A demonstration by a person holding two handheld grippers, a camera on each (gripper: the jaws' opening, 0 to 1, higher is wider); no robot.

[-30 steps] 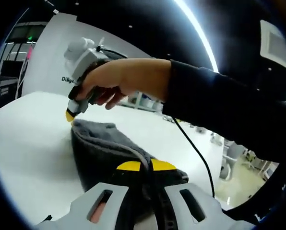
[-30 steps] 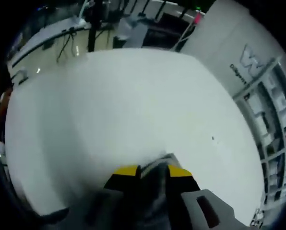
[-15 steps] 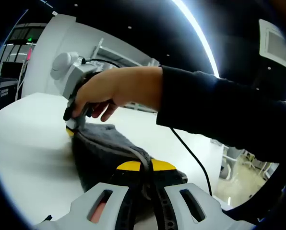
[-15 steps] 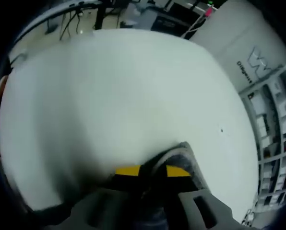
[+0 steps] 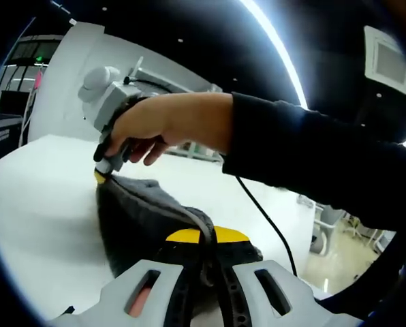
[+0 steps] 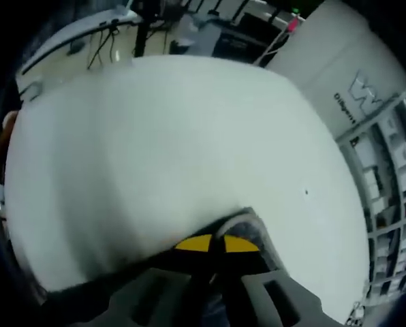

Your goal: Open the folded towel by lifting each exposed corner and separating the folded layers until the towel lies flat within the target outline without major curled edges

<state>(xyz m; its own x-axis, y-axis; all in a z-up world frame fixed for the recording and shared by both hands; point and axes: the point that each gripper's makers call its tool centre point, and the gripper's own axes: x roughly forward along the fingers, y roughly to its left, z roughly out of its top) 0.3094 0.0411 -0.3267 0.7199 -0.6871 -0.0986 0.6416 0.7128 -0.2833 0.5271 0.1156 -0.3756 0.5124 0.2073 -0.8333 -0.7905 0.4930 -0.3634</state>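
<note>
Your left tongs (image 5: 207, 236) are closed, their yellow tips pressed together on the near edge of the grey towel (image 5: 145, 214), with a fold of the fabric pinched between them. In the left gripper view the towel runs away from those tips as a dark, bunched ridge, with a pale hem line curving along its right side, and it sits on the white worktop (image 5: 39, 197).

At the far end of that ridge your right tongs (image 5: 101, 176) come down from above, gripped by your right hand (image 5: 159, 126), and their yellow tip touches the towel's far corner. In the right gripper view the right tongs (image 6: 216, 243) are shut too: the two yellow tips meet with almost no gap, and a grey corner of the towel (image 6: 240, 223) with its lighter hem sticks out just beyond them, caught between the tips. The view is blurred there, so how much fabric is held is hard to tell.

The towel is stretched between your two tongs, lifted at the far corner and not lying flat. Your dark sleeve (image 5: 305, 160) crosses the left gripper view from the right, and a thin black cable (image 5: 266, 218) hangs below it. Beyond the worktop a white panel with printed lettering (image 6: 356, 92) stands at the far right, with shelving (image 6: 387, 170) beside it.
</note>
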